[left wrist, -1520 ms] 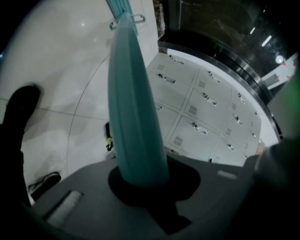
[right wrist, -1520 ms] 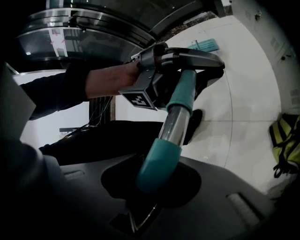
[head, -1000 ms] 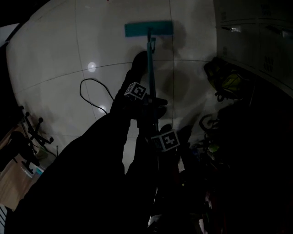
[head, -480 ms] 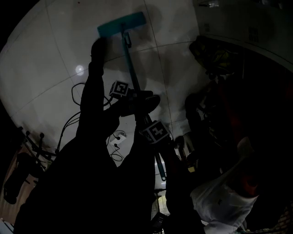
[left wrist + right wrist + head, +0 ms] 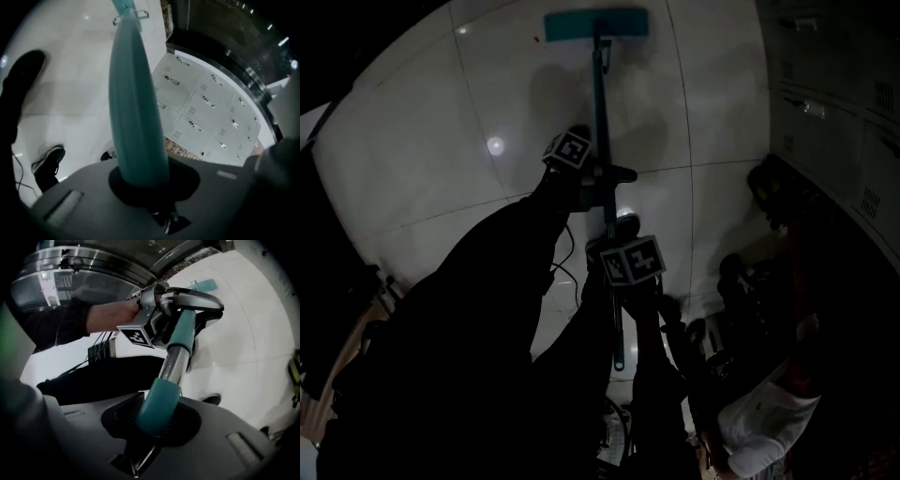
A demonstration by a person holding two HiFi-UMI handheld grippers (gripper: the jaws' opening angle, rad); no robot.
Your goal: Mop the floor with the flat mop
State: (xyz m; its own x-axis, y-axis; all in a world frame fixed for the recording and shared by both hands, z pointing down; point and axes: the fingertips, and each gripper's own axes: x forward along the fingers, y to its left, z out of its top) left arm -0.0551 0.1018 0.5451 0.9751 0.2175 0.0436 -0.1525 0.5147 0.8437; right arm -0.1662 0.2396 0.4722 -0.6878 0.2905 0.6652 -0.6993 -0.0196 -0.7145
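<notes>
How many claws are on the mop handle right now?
2. The left claw grips the mop handle nearer the mop head; the right claw grips it nearer the free end.

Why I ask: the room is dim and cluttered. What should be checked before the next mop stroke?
1. Left gripper tongs shut on the mop handle: ok.
2. Right gripper tongs shut on the same handle: ok.
3. Mop head lying flat on the floor: ok.
4. Floor right around the mop head bare: ok.
5. Room for a wide sweep to the right: dark clutter by the lockers, not ok.
6. Floor wet or dry: cannot tell.
</notes>
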